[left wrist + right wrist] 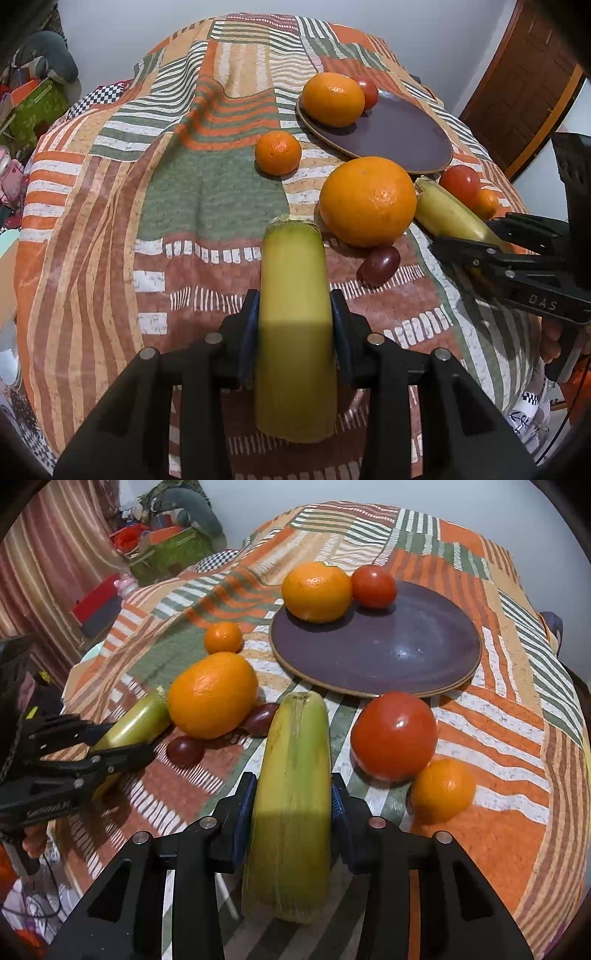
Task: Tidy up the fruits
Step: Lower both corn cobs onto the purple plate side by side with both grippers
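My left gripper (295, 314) is shut on a smooth yellow-green corn cob (295, 273), held just above the patterned cloth. My right gripper (293, 797) is shut on a second, husked cob (295, 753); each gripper shows in the other's view, the right gripper (465, 234) and the left gripper (125, 742). A dark purple plate (388, 646) carries an orange (317, 590) and a tomato (373, 586) at its far rim. On the cloth between the cobs lie a big orange (212, 694) and two dark grapes (260, 719). A tomato (393, 734) and a mandarin (441, 790) lie right of the husked cob.
Another small mandarin (222, 637) sits on the cloth left of the plate. Most of the plate (399, 133) is bare. The cloth falls off the table edge at the left, with boxes and clutter (162, 546) beyond. A wooden door (524, 92) stands at the far right.
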The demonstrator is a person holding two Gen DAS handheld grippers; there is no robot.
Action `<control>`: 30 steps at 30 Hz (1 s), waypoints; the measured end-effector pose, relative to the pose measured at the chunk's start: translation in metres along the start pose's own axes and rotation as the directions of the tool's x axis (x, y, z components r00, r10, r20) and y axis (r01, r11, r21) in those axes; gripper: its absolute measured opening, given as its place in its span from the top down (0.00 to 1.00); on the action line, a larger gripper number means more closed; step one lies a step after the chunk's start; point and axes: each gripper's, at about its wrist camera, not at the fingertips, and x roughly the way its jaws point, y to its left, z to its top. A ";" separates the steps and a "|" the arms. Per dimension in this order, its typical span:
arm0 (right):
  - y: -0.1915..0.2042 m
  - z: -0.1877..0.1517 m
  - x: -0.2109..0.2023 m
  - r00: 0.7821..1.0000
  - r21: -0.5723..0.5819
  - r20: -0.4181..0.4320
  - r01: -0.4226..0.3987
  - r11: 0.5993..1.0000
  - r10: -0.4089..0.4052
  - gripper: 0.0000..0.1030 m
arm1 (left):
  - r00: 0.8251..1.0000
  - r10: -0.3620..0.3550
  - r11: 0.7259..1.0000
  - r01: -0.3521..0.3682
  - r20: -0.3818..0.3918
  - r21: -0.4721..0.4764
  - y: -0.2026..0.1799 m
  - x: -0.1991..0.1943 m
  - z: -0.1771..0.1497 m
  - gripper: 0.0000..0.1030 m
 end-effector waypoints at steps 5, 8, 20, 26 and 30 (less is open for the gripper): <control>-0.003 -0.003 -0.006 1.000 0.025 0.026 0.001 1.000 -0.001 0.67 | 1.000 -0.001 0.999 0.002 0.017 -0.032 0.006 -0.010 0.006 0.64; -0.005 -0.005 -0.016 0.999 0.035 0.053 0.002 0.999 -0.004 0.67 | 0.999 0.001 0.999 0.000 0.047 -0.034 0.007 -0.021 0.012 0.64; -0.018 0.018 -0.067 0.976 0.078 0.212 0.029 0.997 -0.045 0.67 | 0.987 -0.010 1.000 0.006 0.163 0.022 -0.018 -0.055 0.052 0.64; -0.030 0.034 -0.078 0.964 0.092 0.254 0.054 0.994 -0.076 0.67 | 0.978 -0.031 0.997 0.016 0.206 0.071 -0.041 -0.061 0.076 0.64; -0.037 0.044 -0.082 0.957 0.100 0.277 0.063 0.993 -0.089 0.67 | 0.974 -0.047 0.994 0.025 0.220 0.102 -0.056 -0.057 0.095 0.64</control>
